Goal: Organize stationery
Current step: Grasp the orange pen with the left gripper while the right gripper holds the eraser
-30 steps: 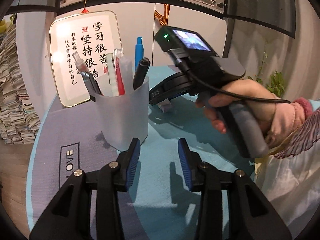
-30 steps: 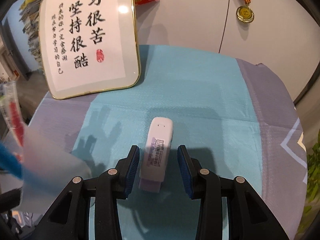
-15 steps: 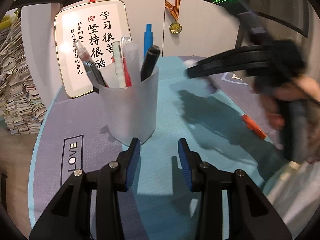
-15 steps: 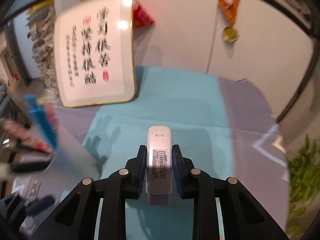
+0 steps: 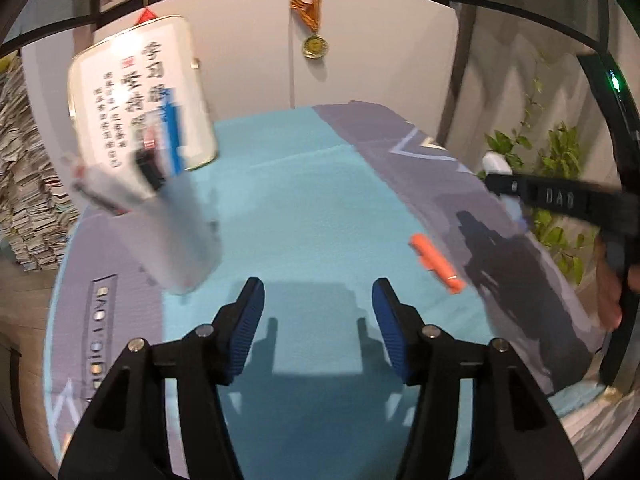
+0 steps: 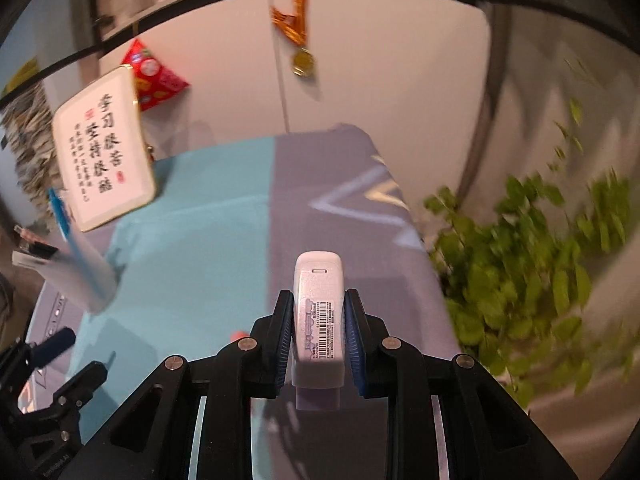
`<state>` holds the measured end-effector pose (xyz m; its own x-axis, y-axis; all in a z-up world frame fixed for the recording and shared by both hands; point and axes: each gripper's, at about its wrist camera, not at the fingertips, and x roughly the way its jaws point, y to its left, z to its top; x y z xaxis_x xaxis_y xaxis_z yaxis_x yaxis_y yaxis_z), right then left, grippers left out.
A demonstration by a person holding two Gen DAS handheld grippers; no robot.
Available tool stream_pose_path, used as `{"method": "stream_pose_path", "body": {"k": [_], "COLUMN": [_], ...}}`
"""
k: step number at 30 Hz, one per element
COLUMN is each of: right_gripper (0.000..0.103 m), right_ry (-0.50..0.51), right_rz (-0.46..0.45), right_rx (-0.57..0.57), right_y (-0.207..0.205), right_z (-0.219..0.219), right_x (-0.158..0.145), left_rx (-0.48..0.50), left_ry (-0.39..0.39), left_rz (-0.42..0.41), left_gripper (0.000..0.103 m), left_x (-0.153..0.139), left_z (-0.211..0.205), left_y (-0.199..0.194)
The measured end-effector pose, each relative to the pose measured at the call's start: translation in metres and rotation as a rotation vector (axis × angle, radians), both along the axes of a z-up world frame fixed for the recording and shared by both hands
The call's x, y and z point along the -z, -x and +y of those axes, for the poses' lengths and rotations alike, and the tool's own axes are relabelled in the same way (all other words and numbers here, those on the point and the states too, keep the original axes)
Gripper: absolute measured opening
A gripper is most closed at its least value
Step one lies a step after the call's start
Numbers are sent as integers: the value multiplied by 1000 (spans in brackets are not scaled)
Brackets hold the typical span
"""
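Your right gripper (image 6: 316, 334) clamps the white correction tape (image 6: 319, 320) above the table edge, your empty left gripper (image 5: 318, 326) is opening, and the tape could slip and fall if you loosen early.

The right gripper (image 6: 316, 336) has clamped the white correction tape (image 6: 318, 316) and lifted it off the surface (image 5: 304, 208). The left gripper (image 5: 318, 316), its jaws opening on nothing, has swung away from the pen cup (image 5: 180, 232), bringing an orange pen (image 5: 436, 263) into sight.
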<state>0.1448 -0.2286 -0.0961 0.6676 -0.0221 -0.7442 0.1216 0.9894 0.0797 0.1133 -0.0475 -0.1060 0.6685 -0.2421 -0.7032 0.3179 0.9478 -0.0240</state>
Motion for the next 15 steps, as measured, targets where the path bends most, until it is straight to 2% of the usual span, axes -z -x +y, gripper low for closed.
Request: {"method": "stream_pose_path", "body": {"k": [4,8,11,15], "right_gripper": [26,26,26,26], "right_ry": [29,-6,-32,-59], "right_rz": [13,37,45,39], "right_rx": [19,16,15,6], "right_y": [15,25,31,37], "right_z": [-15,-28,-35,-41], "right_x": [14,28,37,42], "left_rx": [47,74,50,27], "left_ry": [5,7,-24,-22], "left_rz": [61,133,165,228], "left_gripper": [54,54,54,53], "left_x": [4,11,22,35], "left_z": [-32,-63,-78,-90], "left_y": [-7,-21,-34,-52]}}
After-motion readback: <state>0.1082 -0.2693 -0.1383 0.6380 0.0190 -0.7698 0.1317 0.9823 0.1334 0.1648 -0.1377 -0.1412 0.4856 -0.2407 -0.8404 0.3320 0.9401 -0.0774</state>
